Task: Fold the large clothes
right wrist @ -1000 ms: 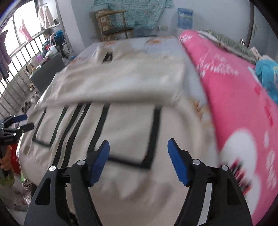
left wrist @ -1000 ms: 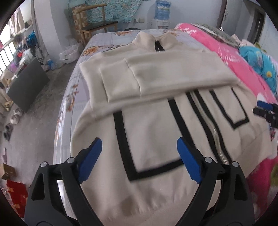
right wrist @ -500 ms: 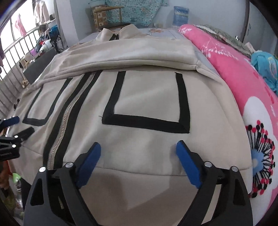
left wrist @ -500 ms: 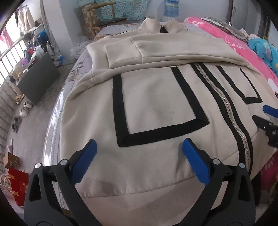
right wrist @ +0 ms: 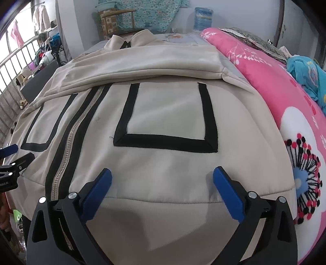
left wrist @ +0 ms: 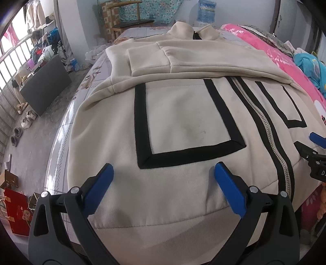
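Observation:
A cream zip jacket (left wrist: 183, 114) with black pocket outlines lies face up on the bed, both sleeves folded across its chest. It also shows in the right wrist view (right wrist: 163, 114). My left gripper (left wrist: 163, 173) is open and empty, low over the jacket's hem on its left half. My right gripper (right wrist: 162, 176) is open and empty, low over the hem on the right half. Each gripper shows at the edge of the other's view: the right one (left wrist: 313, 148) and the left one (right wrist: 10, 159).
A pink flowered blanket (right wrist: 285, 106) lies along the right of the bed, with a blue cloth (right wrist: 307, 71) on it. Left of the bed are bare floor, shoes (left wrist: 26, 120), a dark panel (left wrist: 44, 83) and a red bag (left wrist: 18, 212). A wooden chair (left wrist: 126, 18) stands beyond.
Both grippers have dropped and come close to the jacket's hem, which now fills the lower part of each view. Both stayed open and empty.

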Tool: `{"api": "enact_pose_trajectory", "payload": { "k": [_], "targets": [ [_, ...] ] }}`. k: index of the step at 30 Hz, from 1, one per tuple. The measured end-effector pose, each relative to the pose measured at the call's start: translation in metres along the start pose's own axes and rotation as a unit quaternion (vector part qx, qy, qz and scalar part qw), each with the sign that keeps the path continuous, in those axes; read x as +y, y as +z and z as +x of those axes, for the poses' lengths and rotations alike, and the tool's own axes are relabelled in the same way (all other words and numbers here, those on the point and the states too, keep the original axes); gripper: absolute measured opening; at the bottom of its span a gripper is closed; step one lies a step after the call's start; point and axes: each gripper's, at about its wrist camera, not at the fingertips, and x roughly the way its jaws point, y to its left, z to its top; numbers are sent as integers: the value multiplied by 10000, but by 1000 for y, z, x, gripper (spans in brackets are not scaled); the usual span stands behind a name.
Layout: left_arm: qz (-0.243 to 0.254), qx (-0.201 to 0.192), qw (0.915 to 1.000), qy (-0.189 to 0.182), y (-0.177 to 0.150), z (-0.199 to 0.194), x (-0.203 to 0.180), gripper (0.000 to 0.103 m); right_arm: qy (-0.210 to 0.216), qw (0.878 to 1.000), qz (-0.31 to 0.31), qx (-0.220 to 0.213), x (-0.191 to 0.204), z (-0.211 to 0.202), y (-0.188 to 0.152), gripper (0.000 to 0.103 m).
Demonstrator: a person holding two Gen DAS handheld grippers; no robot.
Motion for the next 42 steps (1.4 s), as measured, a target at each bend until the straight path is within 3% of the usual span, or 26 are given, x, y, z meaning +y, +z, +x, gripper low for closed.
{"api": "enact_pose_trajectory", "payload": {
  "k": [8, 42],
  "targets": [
    [-36, 150, 9999, -18, 4, 2, 1, 96, 8, 10000, 27, -21, -1, 0, -1, 97],
    [-114, 158, 9998, 30, 3, 2, 0, 96, -36, 9999, 96, -35, 1, 1, -1, 97]
  ]
}}
